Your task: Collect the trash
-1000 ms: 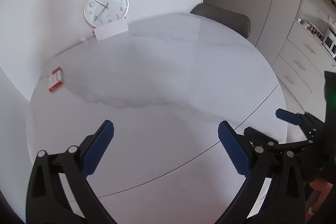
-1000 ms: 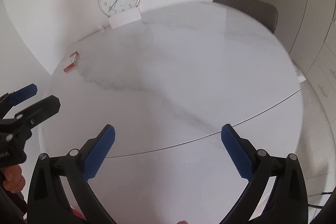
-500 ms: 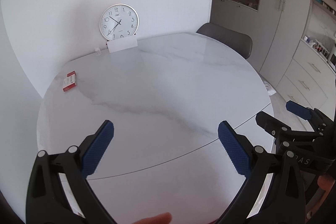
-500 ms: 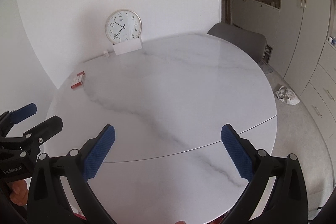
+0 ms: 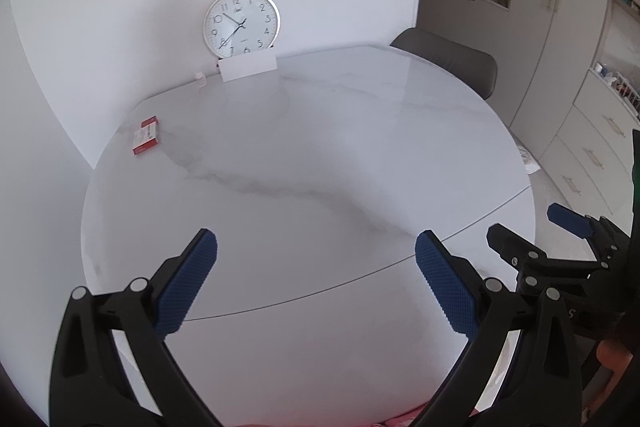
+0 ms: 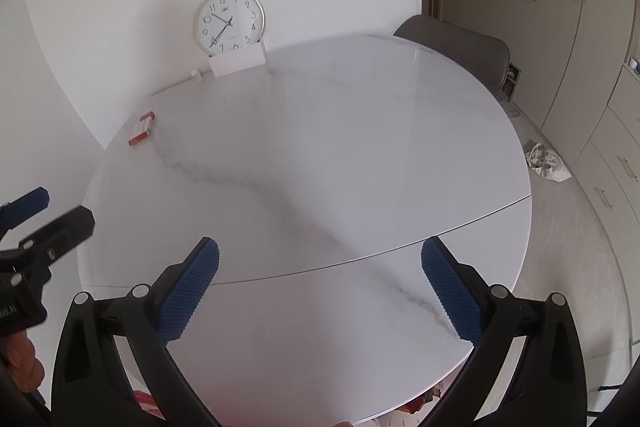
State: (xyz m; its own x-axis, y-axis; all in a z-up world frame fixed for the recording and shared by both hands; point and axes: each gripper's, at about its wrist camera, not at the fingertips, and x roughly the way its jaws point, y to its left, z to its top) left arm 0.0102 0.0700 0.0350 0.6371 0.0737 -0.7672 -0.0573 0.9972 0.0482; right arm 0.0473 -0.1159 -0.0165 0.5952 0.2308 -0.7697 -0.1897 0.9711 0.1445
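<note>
A small red and white box (image 5: 145,135) lies at the far left of the round white marble table (image 5: 320,155); it also shows in the right wrist view (image 6: 142,133). A white plastic bag (image 6: 547,161) lies on the floor right of the table. My left gripper (image 5: 316,281) is open and empty above the table's near edge. My right gripper (image 6: 320,287) is open and empty beside it, to the right. Each gripper shows at the edge of the other's view: the right one (image 5: 528,233) and the left one (image 6: 48,209).
A wall clock (image 5: 241,23) leans on the wall behind a white card (image 5: 249,67) at the table's far edge. A grey chair (image 5: 452,61) stands at the far right side. Cabinets and drawers (image 6: 600,107) line the right wall.
Both grippers have pulled back and up from the table, so the whole tabletop and the floor to the right now show. Both jaws stay open.
</note>
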